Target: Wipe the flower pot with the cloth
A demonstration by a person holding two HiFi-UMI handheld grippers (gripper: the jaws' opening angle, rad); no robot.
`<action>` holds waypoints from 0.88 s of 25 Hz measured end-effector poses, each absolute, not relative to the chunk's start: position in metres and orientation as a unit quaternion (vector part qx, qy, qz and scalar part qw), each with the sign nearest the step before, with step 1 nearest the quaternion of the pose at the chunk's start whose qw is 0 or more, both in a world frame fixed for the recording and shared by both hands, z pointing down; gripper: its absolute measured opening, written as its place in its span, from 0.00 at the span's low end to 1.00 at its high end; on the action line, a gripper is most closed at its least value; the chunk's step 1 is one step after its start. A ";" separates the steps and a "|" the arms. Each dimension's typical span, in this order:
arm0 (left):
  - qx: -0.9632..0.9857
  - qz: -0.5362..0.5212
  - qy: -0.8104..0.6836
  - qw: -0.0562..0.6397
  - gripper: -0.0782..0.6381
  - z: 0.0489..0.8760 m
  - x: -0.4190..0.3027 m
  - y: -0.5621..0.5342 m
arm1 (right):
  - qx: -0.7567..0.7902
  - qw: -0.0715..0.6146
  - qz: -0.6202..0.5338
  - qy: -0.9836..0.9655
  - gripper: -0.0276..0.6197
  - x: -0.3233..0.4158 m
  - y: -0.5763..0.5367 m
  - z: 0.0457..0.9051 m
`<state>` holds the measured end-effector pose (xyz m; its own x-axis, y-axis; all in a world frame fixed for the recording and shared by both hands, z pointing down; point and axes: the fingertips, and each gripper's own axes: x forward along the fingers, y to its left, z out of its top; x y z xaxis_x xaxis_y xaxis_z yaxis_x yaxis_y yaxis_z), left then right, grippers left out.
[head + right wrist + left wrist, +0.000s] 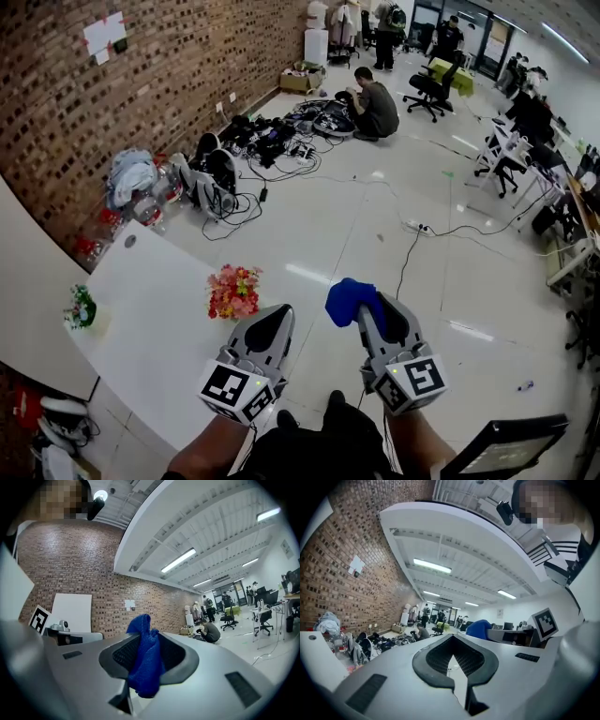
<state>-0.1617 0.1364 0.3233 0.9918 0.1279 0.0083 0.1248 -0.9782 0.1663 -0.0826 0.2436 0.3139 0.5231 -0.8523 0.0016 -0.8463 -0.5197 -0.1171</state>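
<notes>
As seen from the head camera, shows the left tongs (282, 314) and the right tongs (364, 302) side by side at the lower centre of the frame, each on a bare forearm, each with a cube of square markers at its near end.

Shows the right tongs clenched on a blue cloth (350, 298), bunched at the tips and poking out beyond them. Same grip in the right gripper view: cloth (146, 660) pinched between the dark pads, hanging down the middle of the frame.

Shows the left tongs closed tip to tip on nothing. In the left gripper view, pads meeting at the far end (452, 637), with only a thin sliver of pale floor showing behind them; cloth (478, 629) a blue lump just right of centre.

Places the flower pot (234, 292), topped with red, pink and yellow blooms, near the right edge of a white desk (150, 337) at lower left of the head view. Just left of the left tongs in the frame, touched by neither. Pot body mostly hidden under the blooms.

Also on the desk, at far left: a smaller plant (81, 307) with green and white.

Beyond, a pale floor (375, 234) with cables (412, 244), a brick wall (141, 103) at upper left, and a crouching person (375, 105) at upper centre.
</notes>
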 end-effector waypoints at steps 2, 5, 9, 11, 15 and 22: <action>0.994 0.011 0.070 0.078 0.10 0.323 -0.144 0.142 | -0.873 0.051 -0.029 0.483 0.19 -0.065 0.249 0.315; 0.995 0.000 0.067 0.073 0.10 0.321 -0.103 0.142 | -0.875 0.057 -0.021 0.481 0.19 -0.025 0.254 0.315; 0.997 0.002 0.046 0.057 0.10 0.316 -0.043 0.141 | -0.869 0.042 -0.011 0.493 0.19 0.031 0.256 0.311; 0.998 -0.003 0.045 0.050 0.10 0.311 -0.007 0.148 | -0.865 0.034 -0.005 0.501 0.19 0.066 0.259 0.306; 0.997 -0.015 0.037 0.058 0.10 0.301 0.058 0.151 | -0.857 0.031 0.002 0.514 0.19 0.132 0.263 0.296; 0.997 -0.011 0.031 0.068 0.10 0.296 0.147 0.122 | -0.857 0.041 -0.001 0.514 0.19 0.223 0.239 0.296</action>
<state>0.1469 0.1223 0.2959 0.9979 0.0600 -0.0260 0.0629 -0.9889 0.1347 0.2230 0.2389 0.2959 0.4708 -0.8813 -0.0405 -0.8811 -0.4674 -0.0720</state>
